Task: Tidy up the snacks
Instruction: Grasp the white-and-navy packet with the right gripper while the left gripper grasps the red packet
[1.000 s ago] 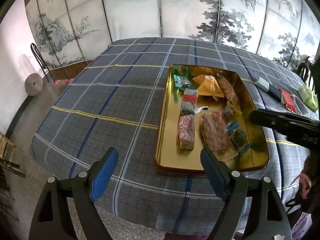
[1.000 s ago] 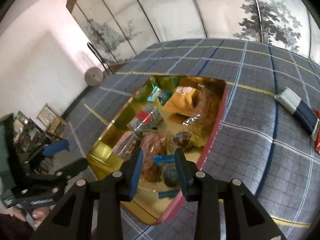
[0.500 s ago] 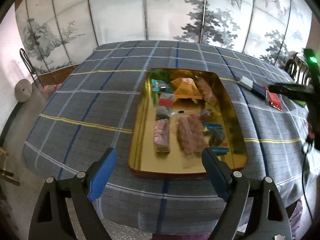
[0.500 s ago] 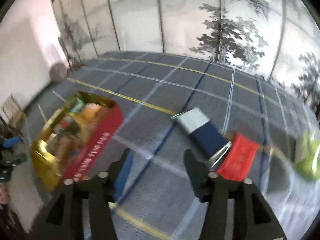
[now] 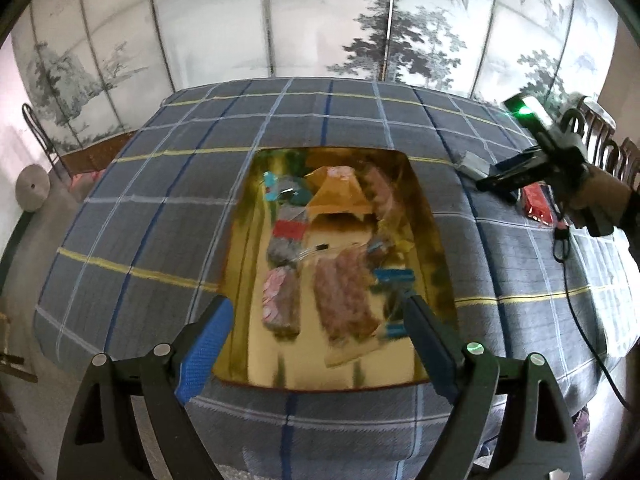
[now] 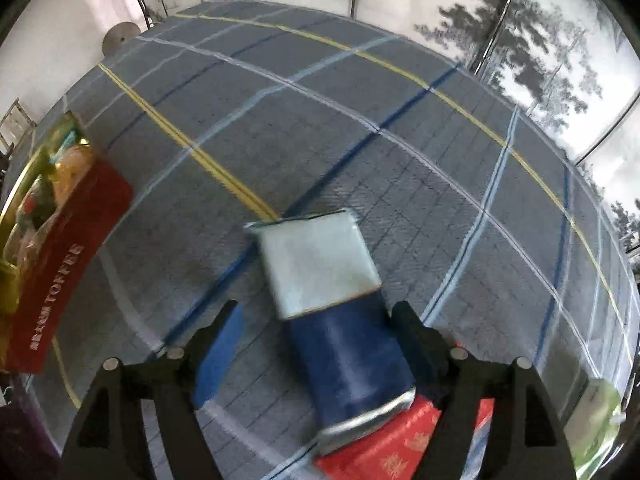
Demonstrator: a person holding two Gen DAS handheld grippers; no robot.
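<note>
Right gripper (image 6: 316, 344) spread wide, straddling a blue-and-white packet (image 6: 336, 312) lying flat on the tablecloth (image 6: 320, 120). Right finger (image 6: 416, 344) touching or just beside the packet's blue edge; left blue pad (image 6: 218, 354) apart from it, cloth showing between. Not yet clamped. Packet's near end overlapping a red packet (image 6: 404, 456) with gold characters. Green packet (image 6: 596, 416) near the right edge, blurred.

Left gripper (image 5: 316, 340) also spread wide, empty, hovering above the near end of a gold tin (image 5: 436, 256). Blue pad (image 5: 204, 348) on one finger, dark pad (image 5: 428, 348) on the other, nothing between them.

Inside the tin, a jumble of wrapped snacks: orange pouch (image 5: 338, 196) toward the far end, a teal wrapper (image 5: 276, 186) beside it, a red-banded pack (image 5: 288, 232) in the middle, a pink pack (image 5: 280, 300) and a clear bag of brownish pieces (image 5: 344, 296) nearer, small blue wrappers (image 5: 394, 276) at the right. Details blurred. From the right wrist view, tin's outer wall red, lettered "TOFFEE" (image 6: 60, 272), well left of the blue-and-white packet.

From the left wrist view, right gripper held in a hand (image 5: 600, 196) off to the tin's right, a green light (image 5: 522, 110) glowing on it, a black cable (image 5: 576, 312) trailing over the table edge.

Grey-blue plaid cloth with yellow, blue and white lines covering the table. Behind, a folding screen (image 5: 320, 20) painted with ink trees and hills. Chair backs (image 5: 616, 144) at the far right; a grey round object (image 5: 33, 187) at the left by the wall.
</note>
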